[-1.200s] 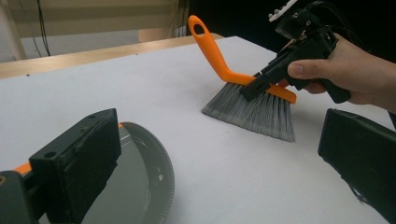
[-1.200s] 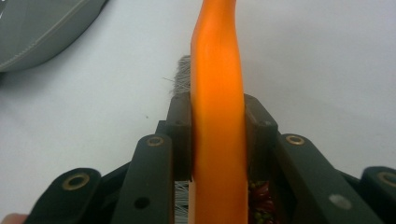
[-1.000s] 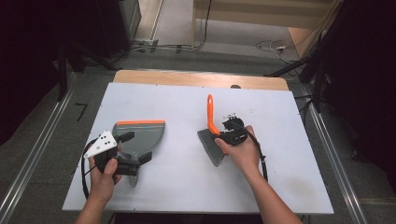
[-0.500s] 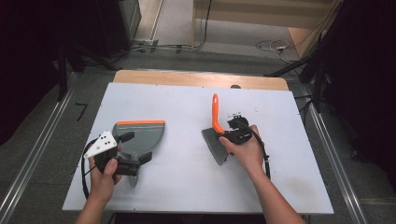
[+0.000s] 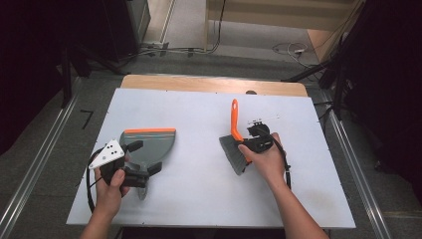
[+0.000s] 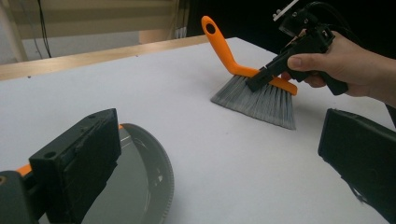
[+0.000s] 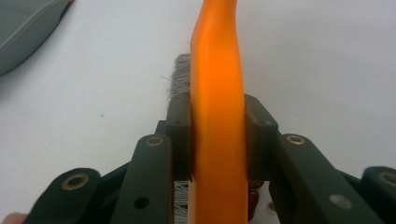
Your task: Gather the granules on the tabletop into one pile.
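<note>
Right of centre on the white table [image 5: 199,209], my right gripper [image 5: 250,144] clamps the brush [image 5: 234,142] by its orange back, bristles on the tabletop. My left gripper [image 5: 142,159], jaws apart, straddles the grey dustpan [image 5: 152,144].

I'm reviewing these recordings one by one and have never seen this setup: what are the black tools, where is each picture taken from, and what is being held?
A person works at a white table, one hand-held gripper in each hand. One picture looks down from above; the other two come from cameras riding on the grippers. The right hand-held gripper is shut on a small brush, its black jaws pressing both sides of the orange handle; the grey bristles touch the table. The left hand-held gripper sits at a grey dustpan with an orange edge, jaws wide apart, clamping nothing.
</note>
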Demonstrator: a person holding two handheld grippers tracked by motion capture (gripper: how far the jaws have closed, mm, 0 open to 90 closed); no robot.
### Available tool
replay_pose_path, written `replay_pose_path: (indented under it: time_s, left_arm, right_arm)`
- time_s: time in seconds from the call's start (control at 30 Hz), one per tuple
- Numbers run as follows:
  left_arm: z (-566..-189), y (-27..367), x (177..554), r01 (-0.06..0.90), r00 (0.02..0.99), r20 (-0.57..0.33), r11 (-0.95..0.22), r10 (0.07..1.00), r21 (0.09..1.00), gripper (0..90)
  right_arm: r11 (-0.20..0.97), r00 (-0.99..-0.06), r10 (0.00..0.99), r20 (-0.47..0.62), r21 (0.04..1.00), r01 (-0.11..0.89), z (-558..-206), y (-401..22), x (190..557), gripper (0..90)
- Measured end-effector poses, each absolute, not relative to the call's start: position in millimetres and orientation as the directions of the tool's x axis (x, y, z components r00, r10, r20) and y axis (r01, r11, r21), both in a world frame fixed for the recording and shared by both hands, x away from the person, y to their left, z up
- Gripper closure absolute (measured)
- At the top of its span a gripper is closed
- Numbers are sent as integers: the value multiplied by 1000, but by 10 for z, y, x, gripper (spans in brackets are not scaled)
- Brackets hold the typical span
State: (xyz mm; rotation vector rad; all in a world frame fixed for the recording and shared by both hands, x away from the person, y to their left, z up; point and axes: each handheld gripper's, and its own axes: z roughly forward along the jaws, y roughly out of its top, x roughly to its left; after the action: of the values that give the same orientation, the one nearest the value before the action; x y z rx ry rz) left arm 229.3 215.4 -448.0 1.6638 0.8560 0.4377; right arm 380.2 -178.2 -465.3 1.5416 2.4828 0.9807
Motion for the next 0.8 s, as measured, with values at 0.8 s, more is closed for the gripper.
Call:
replay_pose_path:
  time_s: [0.8]
  left_arm:
    - [-4481,2158,2299,304,662,-159,-70,732,950,0]
  right_arm:
    - [288,-505,811,295,550,784,-4577,-1864,3828,679]
